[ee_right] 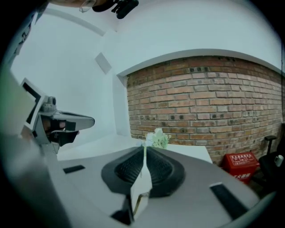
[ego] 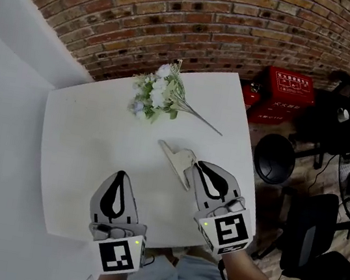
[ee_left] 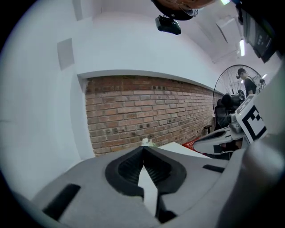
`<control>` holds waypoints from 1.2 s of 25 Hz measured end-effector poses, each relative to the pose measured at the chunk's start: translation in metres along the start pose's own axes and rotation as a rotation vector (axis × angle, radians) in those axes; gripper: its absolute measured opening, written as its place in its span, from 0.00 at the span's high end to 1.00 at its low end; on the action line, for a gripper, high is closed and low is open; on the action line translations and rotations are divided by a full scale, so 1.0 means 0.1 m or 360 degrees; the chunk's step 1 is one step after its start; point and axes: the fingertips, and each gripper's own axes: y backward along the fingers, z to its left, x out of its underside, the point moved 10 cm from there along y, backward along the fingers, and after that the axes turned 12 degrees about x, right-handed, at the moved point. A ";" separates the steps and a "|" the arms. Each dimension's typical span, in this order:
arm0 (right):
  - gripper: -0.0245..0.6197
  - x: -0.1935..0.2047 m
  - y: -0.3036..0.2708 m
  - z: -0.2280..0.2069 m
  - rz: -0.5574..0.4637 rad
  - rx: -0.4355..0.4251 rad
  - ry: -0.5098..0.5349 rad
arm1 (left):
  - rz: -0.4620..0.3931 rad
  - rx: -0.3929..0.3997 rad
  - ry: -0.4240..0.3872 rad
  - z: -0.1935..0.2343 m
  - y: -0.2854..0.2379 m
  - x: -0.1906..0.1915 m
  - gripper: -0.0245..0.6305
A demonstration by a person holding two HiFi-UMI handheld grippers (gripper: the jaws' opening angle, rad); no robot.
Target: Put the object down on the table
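Lying beyond card (ego: 175, 158): flowers (ego: 156, 93)

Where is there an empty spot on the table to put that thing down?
Biggest bare patch: the left side of the table, between the flowers and the left hand-held gripper. A smaller one lies right of the flower stem. It's crowded around the right hand-held gripper, shut on the flat cream piece.

The white tabletop (ego: 74, 153) lies bare across its left half and centre. Near its far edge a bouquet of white and pale-green flowers (ego: 158, 95) blocks the way, its thin stem (ego: 204, 122) running toward the right. Nearer, the cream flat wedge-shaped piece (ego: 176, 156) clamped in the right hand-held gripper (ego: 199, 165) takes up the right side.
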 end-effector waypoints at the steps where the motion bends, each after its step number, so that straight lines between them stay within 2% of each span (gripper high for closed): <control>1: 0.93 -0.07 0.05 0.00 -0.0026 0.0000 0.0010 | -0.0033 -0.0017 -0.0025 -0.01 0.05 -0.08 0.95; 7: 0.95 -0.47 0.34 -0.02 -0.0209 -0.0008 0.0054 | -0.0226 -0.0113 -0.0185 -0.05 0.28 -0.49 0.95; 11: 0.95 -0.72 0.45 -0.06 -0.0294 0.0010 0.0076 | -0.0305 -0.0143 -0.0207 -0.13 0.34 -0.64 0.95; 21: 0.95 -0.85 0.62 -0.01 -0.0330 -0.0001 0.0097 | -0.0338 -0.0163 -0.0187 -0.22 0.48 -0.79 0.95; 26: 0.95 -0.82 0.63 -0.04 -0.0335 0.0004 0.0085 | -0.0357 -0.0157 -0.0238 -0.23 0.48 -0.77 0.95; 30: 0.95 -0.81 0.62 -0.06 -0.0334 0.0006 0.0077 | -0.0332 -0.0140 -0.0201 -0.27 0.45 -0.78 0.95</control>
